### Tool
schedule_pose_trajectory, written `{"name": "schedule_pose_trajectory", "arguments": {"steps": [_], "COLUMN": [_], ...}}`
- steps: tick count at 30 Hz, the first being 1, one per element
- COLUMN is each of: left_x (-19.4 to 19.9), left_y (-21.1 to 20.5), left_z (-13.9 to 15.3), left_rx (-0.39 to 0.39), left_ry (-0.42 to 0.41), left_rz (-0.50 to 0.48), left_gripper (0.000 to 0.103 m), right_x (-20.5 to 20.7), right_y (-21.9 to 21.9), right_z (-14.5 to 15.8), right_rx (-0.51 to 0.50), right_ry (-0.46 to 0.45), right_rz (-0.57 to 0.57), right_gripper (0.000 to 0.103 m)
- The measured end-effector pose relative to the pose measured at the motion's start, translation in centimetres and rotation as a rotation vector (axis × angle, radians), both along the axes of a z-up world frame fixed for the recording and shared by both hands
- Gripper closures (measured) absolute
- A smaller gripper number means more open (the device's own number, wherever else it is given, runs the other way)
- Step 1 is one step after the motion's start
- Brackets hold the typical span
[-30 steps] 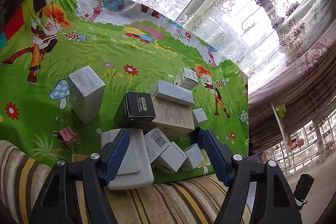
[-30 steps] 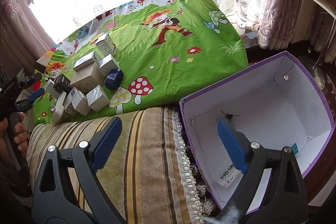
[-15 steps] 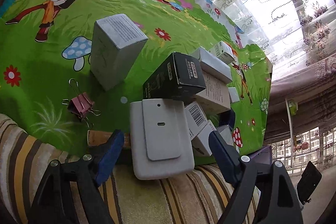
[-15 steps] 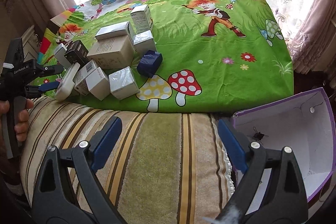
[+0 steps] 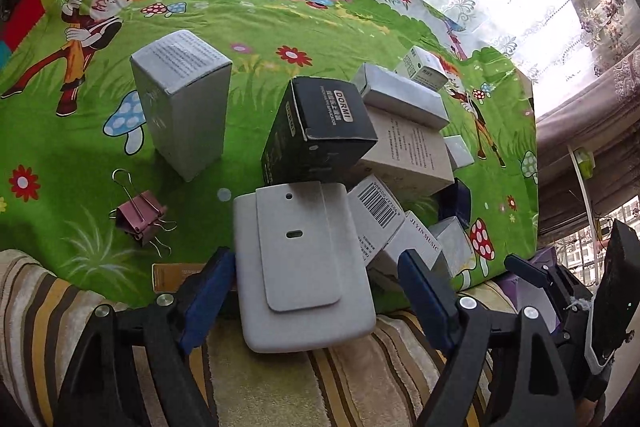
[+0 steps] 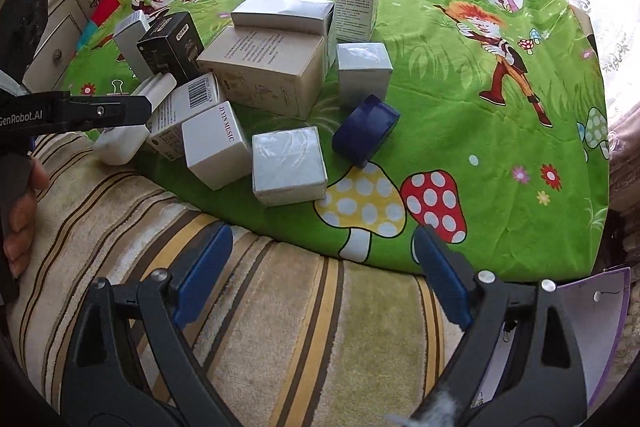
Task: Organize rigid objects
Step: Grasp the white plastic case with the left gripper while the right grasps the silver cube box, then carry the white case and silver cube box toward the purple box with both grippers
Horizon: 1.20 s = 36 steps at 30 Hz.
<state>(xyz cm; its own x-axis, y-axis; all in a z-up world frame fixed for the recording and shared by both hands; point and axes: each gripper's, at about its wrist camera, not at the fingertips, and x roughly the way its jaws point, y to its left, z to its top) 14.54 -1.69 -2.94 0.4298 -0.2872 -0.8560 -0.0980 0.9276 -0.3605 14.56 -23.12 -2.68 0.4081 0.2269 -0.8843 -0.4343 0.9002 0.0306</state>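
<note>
Boxes (image 6: 262, 73) fill more of the right wrist view than one second ago, when the purple bin (image 6: 600, 311) took that side; now only its white inner wall shows at the lower right edge. The right gripper (image 6: 322, 277) hangs over the striped, fuzzy blanket (image 6: 280, 307) with jaws wide apart and empty. The left gripper (image 5: 316, 297) has come lower, and the flat grey plastic case (image 5: 300, 267) with rounded corners now lies between its blue pads (image 5: 208, 295); the jaws are open and I see no pressing on it. Behind the case lie a matte black carton (image 5: 320, 127), glossy silver cartons, a barcode box (image 5: 374, 217) and a pink metal clip (image 5: 140, 217) on the smooth cartoon cloth (image 5: 260, 27).
</note>
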Motion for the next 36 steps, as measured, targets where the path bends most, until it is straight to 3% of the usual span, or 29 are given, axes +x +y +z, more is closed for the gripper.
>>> {"name": "schedule_pose_trajectory", "arguments": {"steps": [2,9,18,23,24,36], "left_x": [0.1,0.2,-0.1,-0.2,-0.3,-1.5], "left_y": [-0.5,-1.1,-1.4,-1.6,-1.6,-1.7], "left_z": [0.0,0.0,0.2,0.2,0.3,1.9], "left_rx": [0.029,0.088,0.074,0.065,0.063,0.045], "left_ry": [-0.002,-0.008,-0.022,-0.026,-0.028,-0.086], "left_rz": [-0.014,-0.039,-0.06,-0.068,-0.068,-0.056], "left_gripper": [0.02,0.038,0.039,0.039,0.039,0.039], "right_x": [0.6,1.9,3.0,3.0,3.1,0.6], "right_y": [0.8,2.2,3.6,3.9,3.9,2.8], "right_z": [-0.5,-1.2,-1.8,-2.7,-2.9,-1.0], "right_rx": [-0.023,-0.063,-0.084,-0.088,-0.085,-0.074], "right_ry": [0.0,-0.003,-0.011,0.022,0.035,-0.046], "right_rz": [0.022,0.046,0.069,0.092,0.095,0.057], "right_gripper": [0.009,0.009,0.01,0.049,0.052,0.054]}}
